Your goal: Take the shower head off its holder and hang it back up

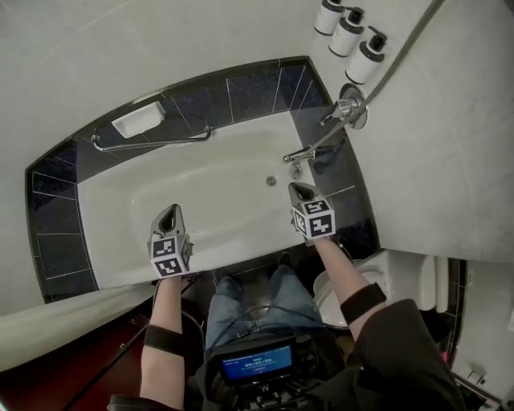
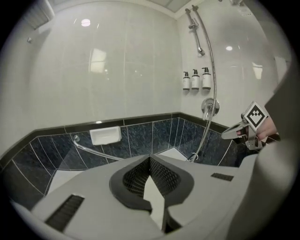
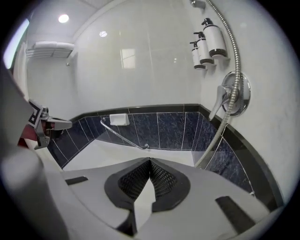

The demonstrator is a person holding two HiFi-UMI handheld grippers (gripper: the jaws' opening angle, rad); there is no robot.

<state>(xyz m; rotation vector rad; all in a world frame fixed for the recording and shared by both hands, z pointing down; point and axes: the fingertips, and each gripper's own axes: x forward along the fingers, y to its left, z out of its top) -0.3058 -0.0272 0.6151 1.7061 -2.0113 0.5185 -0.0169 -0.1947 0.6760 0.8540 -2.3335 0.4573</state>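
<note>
Left gripper (image 1: 167, 215): its jaws are resting closed with the mesh pads meeting. It is gripping nothing and is hovering over the near rim of the bathtub (image 1: 120, 241), toward the end away from the taps.
Right gripper (image 1: 299, 191): its jaws are also sitting together, with nothing between the pads. It is hovering over the tub's near rim at the tap end, close to the spout (image 1: 299, 154).
Spacing: the two grippers are hanging well apart, both pointing down and across the tub toward the far wall.
Arms: a bare forearm with a dark band is carrying each gripper.
Tub interior: the drain (image 1: 271, 181) is showing in the white floor near the tap end.
Far rim: a grab bar (image 1: 152, 143) is running along the dark tiling, with a white soap dish (image 1: 138, 120) just above it.
Tap-end wall: the round mixer valve (image 1: 351, 107) is sitting above the corner of the tub, and three pump bottles (image 1: 349, 32) are hanging in a row above it.
Hose (image 1: 385, 72): it is rising from the valve up the wall and is leaving the head view at the top.
Shower head (image 2: 192, 9): it is sitting high on the tap-end wall at the hose's upper end, beside the top of the rail and well clear of both grippers. It is too small to tell how it is seated.
</note>
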